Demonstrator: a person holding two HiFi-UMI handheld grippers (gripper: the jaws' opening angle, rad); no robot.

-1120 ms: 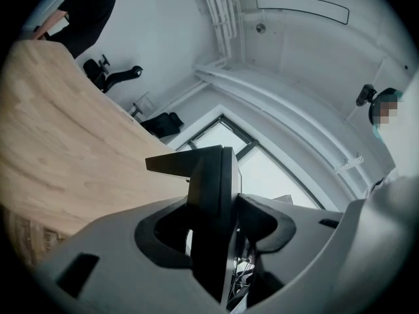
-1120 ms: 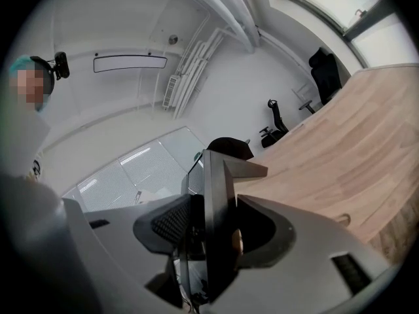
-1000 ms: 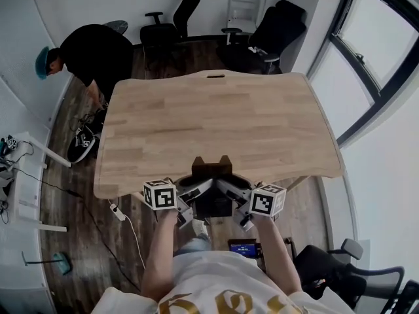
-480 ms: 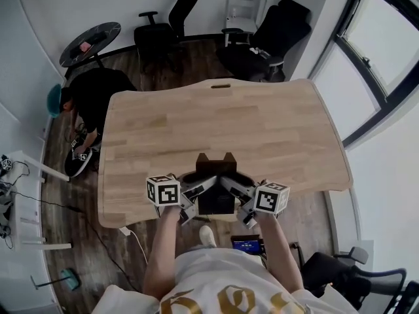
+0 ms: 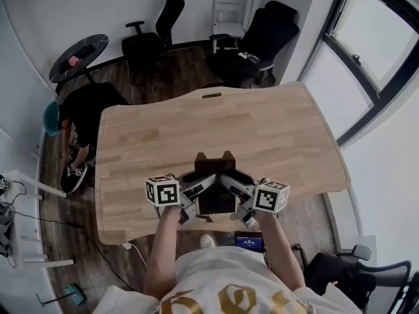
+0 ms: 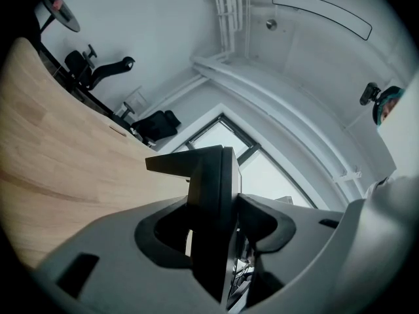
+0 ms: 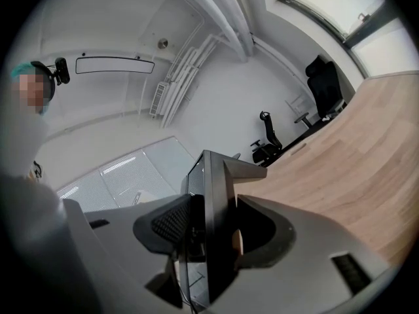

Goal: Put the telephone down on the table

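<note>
A black telephone [image 5: 215, 173] with a tilted screen hangs between my two grippers, over the near edge of the wooden table [image 5: 196, 120]. My left gripper [image 5: 196, 188] clamps its left side and my right gripper [image 5: 234, 188] clamps its right side. In the left gripper view the telephone's edge [image 6: 213, 201] sits pinched in the left gripper [image 6: 216, 241], with the table [image 6: 52, 142] stretching away on the left. The right gripper view shows the telephone [image 7: 213, 214] pressed in the right gripper [image 7: 206, 234], beside the table [image 7: 340, 169]. Whether the telephone touches the tabletop is hidden.
A person in black with a teal cap [image 5: 78, 120] crouches on the floor left of the table. Office chairs [image 5: 154, 34] [image 5: 258, 38] and a round side table [image 5: 78, 54] stand at the back. A window [image 5: 373, 44] is on the right. Cables lie on the floor at left.
Both grippers have carried the telephone forward, from just off the table's near edge to over it. The person at left has bent lower toward the floor.
</note>
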